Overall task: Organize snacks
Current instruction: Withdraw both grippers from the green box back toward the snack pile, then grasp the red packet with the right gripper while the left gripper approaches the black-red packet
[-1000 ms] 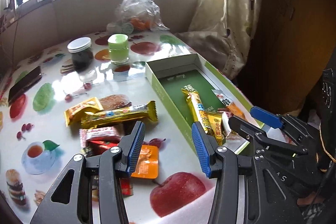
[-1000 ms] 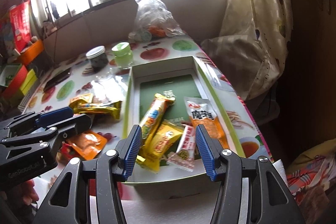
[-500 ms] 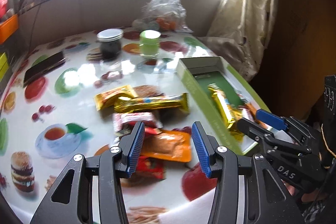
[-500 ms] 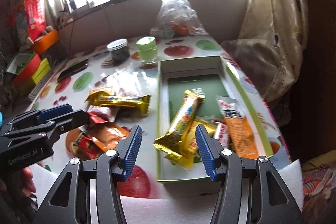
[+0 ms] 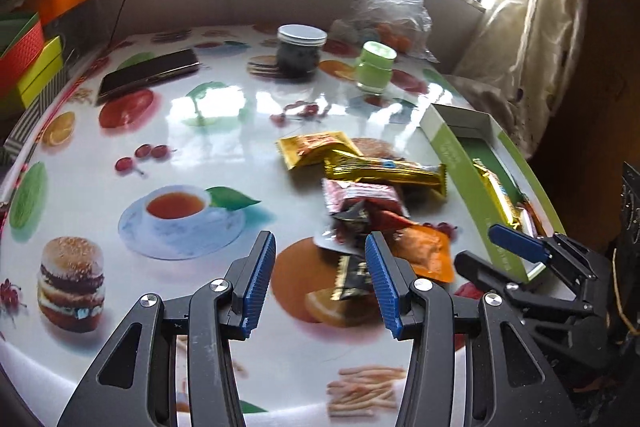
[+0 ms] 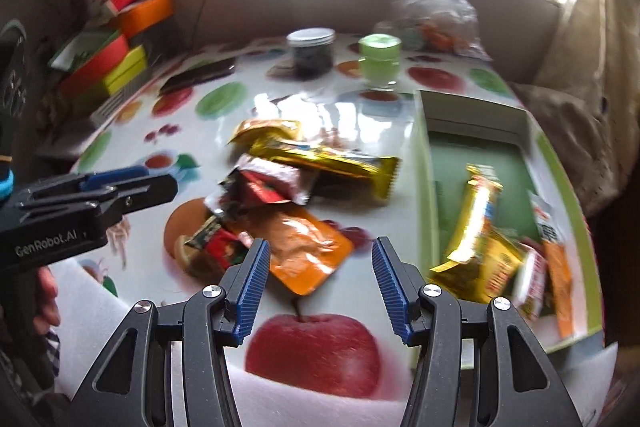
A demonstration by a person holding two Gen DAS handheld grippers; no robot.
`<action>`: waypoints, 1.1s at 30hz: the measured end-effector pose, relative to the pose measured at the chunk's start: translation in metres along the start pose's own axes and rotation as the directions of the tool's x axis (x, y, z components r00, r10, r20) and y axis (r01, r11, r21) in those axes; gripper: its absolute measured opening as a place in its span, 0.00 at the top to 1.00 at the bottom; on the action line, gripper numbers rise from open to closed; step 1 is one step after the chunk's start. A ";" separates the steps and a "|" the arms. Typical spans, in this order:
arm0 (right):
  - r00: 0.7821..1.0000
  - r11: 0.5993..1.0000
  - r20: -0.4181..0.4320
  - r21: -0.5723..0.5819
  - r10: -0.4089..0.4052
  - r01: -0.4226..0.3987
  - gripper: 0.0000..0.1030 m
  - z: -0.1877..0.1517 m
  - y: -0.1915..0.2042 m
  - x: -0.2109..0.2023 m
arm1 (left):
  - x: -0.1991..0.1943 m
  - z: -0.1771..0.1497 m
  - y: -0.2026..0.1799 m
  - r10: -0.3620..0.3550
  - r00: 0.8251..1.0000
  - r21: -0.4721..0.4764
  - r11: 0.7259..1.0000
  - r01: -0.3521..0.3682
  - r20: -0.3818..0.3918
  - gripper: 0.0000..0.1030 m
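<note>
Over a glossy surface printed with fruit, burgers and teacups, two hand-held grippers hang above a scatter of snack packets. Seen from its own camera, the left hand-held gripper has its blue-padded jaws spread with nothing between them, poised above the near edge of the loose snack pile; a small dark packet lies on the surface just below the gap. The right hand-held gripper likewise stands spread and empty, its jaws framing the near corner of an orange pouch that lies flat on the surface, above a printed red apple.

The loose pile sits near the middle of the surface, just left of a shallow green-walled box. It includes a long gold bar wrapper, a yellow packet behind it, a silver-and-red packet and several smaller dark and red wrappers, overlapping one another. Inside the box, toward its near end, lie more snacks: a gold bar set lengthwise, a yellow packet touching its lower end, and orange and white packets against the right wall, blurred.

At the far side of the surface stand a dark jar with a white lid and a pale green lidded jar, side by side but apart, with a knotted clear plastic bag behind them. A dark phone lies flat toward the left. Stacked red, orange and green boxes crowd the left edge beneath a row of bright windows.
</note>
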State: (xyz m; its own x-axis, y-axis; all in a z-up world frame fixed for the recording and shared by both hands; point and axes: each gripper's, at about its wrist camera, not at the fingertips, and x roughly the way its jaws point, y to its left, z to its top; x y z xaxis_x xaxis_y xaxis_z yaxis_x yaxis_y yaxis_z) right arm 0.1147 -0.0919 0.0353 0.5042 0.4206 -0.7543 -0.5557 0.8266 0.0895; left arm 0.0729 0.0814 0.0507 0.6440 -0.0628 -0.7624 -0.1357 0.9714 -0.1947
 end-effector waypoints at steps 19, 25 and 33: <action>0.998 0.994 -0.018 -0.091 0.066 -0.067 0.48 0.024 0.035 0.040 | 0.012 -0.015 0.026 -0.002 0.998 -0.046 0.999 -0.001 -0.061 0.53; 0.997 0.992 -0.041 -0.111 0.064 -0.068 0.48 0.029 0.043 0.056 | 0.011 -0.017 0.032 0.005 0.998 -0.059 0.998 -0.008 -0.064 0.53; 0.997 0.994 -0.042 -0.090 0.061 -0.064 0.66 0.028 0.043 0.061 | 0.010 -0.017 0.035 0.003 0.998 -0.062 0.998 -0.007 -0.068 0.53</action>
State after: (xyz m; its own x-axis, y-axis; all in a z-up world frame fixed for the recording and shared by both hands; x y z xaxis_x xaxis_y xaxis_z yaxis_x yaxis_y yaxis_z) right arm 0.1401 -0.0201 0.0118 0.4414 0.4542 -0.7739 -0.6445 0.7605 0.0787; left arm 0.0617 0.1105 0.0252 0.5913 -0.0756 -0.8029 -0.1861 0.9559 -0.2271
